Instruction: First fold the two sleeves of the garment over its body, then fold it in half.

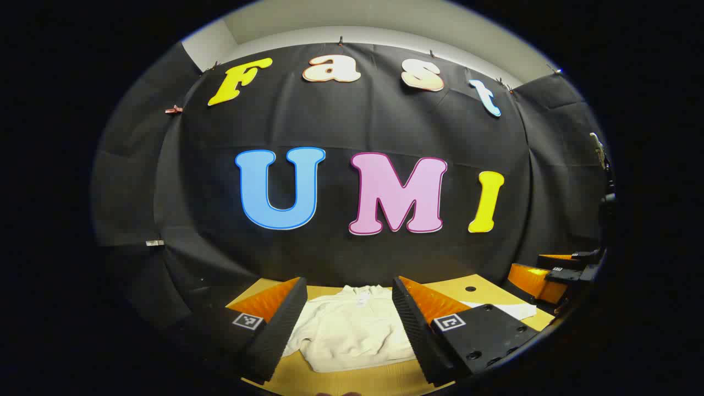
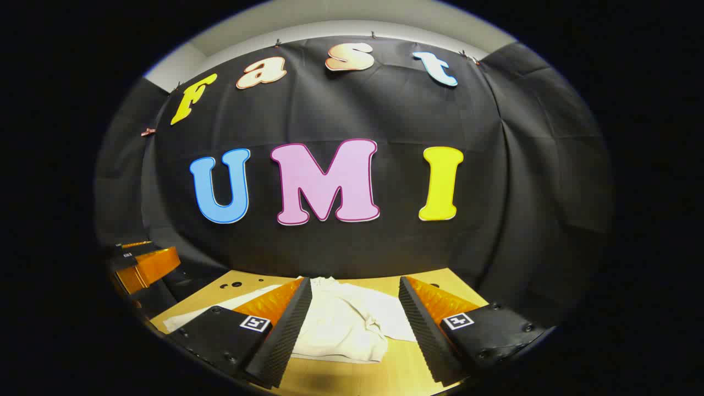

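A white long-sleeved garment (image 1: 352, 333) lies flat on the wooden table (image 1: 341, 382), collar toward the far wall. In the left gripper view my left gripper (image 1: 349, 283) hovers over it, open, with nothing between its fingers; a strip of white sleeve (image 1: 517, 311) runs out to the right. In the right gripper view the garment (image 2: 341, 324) shows rumpled folds near its middle, and white cloth (image 2: 192, 316) stretches off to the left. My right gripper (image 2: 355, 280) is open above it, holding nothing. Each gripper also shows at the other view's edge (image 1: 566, 269) (image 2: 143, 264).
The black cloth wall (image 1: 385, 126) stands close behind the table's far edge. Small round holes (image 1: 470, 288) mark the tabletop beside the garment. Bare wood (image 2: 396, 368) lies between the garment's hem and the near edge.
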Demonstrator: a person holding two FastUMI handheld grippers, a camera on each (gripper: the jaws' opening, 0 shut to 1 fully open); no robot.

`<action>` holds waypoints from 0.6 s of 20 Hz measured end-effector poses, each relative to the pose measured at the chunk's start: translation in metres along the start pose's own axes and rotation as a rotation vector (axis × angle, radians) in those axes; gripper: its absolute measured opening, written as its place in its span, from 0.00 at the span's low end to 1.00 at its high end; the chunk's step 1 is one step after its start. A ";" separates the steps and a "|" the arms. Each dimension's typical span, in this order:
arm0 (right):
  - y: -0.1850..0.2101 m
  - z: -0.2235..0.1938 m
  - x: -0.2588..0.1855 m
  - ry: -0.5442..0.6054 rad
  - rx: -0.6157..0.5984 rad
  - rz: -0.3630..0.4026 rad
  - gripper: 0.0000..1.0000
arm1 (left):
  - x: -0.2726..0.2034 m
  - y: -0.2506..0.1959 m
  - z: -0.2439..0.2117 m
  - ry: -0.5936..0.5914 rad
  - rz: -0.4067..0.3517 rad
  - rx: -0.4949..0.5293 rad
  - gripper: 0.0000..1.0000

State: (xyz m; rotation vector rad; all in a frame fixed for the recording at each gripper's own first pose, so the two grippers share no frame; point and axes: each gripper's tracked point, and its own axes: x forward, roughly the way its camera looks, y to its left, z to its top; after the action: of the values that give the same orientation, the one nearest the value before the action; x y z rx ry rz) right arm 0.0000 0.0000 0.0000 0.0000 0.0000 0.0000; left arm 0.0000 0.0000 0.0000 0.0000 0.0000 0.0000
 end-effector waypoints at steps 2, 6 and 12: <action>0.001 0.001 0.006 -0.006 -0.007 -0.004 0.98 | -0.001 -0.002 -0.001 -0.001 0.000 0.003 0.96; 0.004 -0.002 0.009 -0.005 -0.029 0.008 0.98 | -0.001 -0.004 -0.002 0.001 -0.007 0.015 0.96; 0.006 -0.005 0.010 0.003 -0.045 0.030 0.98 | 0.000 0.002 -0.002 0.005 0.008 0.016 0.96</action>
State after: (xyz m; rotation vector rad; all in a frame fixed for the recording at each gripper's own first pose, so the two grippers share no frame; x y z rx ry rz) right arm 0.0101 0.0060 -0.0052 -0.0452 0.0027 0.0300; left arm -0.0004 0.0019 -0.0015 0.0158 0.0054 0.0084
